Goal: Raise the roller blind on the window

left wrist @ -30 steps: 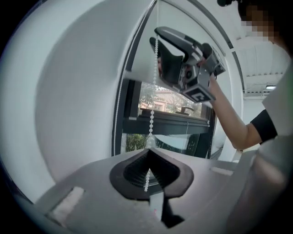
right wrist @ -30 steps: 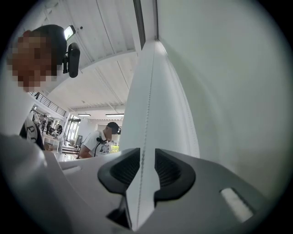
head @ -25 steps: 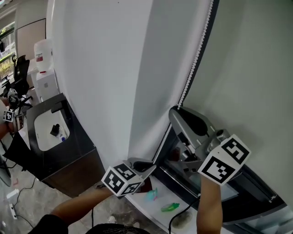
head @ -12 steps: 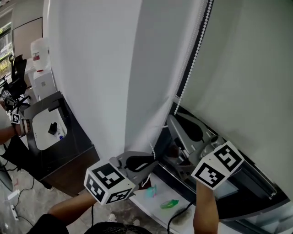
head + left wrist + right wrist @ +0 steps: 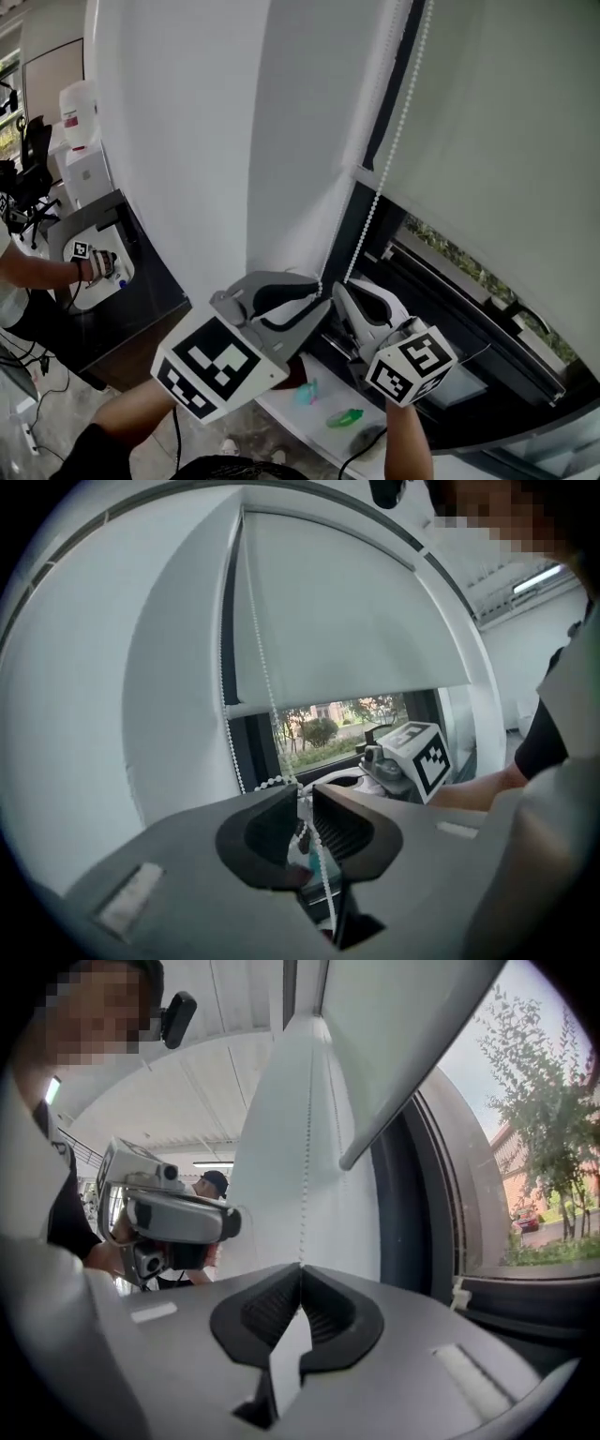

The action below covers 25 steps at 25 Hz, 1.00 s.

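Head view: roller blind [image 5: 497, 112] hangs partway down the window [image 5: 459, 258], with a strip of glass showing under its bottom edge. Bead chain [image 5: 394, 141] runs down the blind's left side to both grippers. Left gripper [image 5: 317, 298] and right gripper [image 5: 339, 286] sit close together at the chain's lower end.

Left gripper view: my left gripper's [image 5: 303, 794] jaws are opening. There's a clear gap, and the bead chain [image 5: 265, 682] passes down between them without being pinched. Right gripper [image 5: 412, 757] sits just beyond, in front of the window [image 5: 328, 726].

Right gripper view: my right gripper's [image 5: 300, 1267] jaws are pressed together, pinching the bead chain [image 5: 305, 1194] at the tips. The chain runs straight up from there. Blind [image 5: 394, 1035] is overhead, and the left gripper [image 5: 173, 1218] is off to one side.
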Available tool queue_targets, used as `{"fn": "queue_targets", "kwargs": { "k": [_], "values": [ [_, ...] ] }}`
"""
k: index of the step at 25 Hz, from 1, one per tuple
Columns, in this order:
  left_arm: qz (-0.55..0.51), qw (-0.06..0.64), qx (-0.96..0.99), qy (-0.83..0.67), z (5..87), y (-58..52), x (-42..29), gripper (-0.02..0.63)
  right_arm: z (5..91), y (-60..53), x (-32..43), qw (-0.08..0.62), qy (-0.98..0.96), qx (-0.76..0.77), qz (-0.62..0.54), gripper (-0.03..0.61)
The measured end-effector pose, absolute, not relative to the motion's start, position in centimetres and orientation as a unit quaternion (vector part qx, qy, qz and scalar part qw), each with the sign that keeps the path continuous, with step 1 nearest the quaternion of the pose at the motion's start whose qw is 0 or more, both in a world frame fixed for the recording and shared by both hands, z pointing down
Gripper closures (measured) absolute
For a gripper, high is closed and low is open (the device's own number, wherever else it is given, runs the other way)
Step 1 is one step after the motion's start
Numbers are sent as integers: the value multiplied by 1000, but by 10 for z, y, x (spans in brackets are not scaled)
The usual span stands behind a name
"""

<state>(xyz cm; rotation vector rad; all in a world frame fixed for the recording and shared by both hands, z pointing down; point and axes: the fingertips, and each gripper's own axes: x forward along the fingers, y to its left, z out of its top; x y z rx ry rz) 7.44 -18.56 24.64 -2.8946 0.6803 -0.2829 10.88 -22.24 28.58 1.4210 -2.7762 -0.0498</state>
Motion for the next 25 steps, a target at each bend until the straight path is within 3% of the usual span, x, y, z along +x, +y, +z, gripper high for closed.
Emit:
{"fn": "queue_targets", "kwargs": {
  "k": [7,17,25],
  "values": [
    [-207,195,-916,284,262,-196,52,557,309,-224,127,60,-875,480,-15,569],
    [-77,150,-945,282,214,-193,73,536,390,-217,92,101,-888,447,47,569],
    [-35,124,-944,304,207,-210,85,537,391,-204,90,103,-887,448,41,569]
  ]
}}
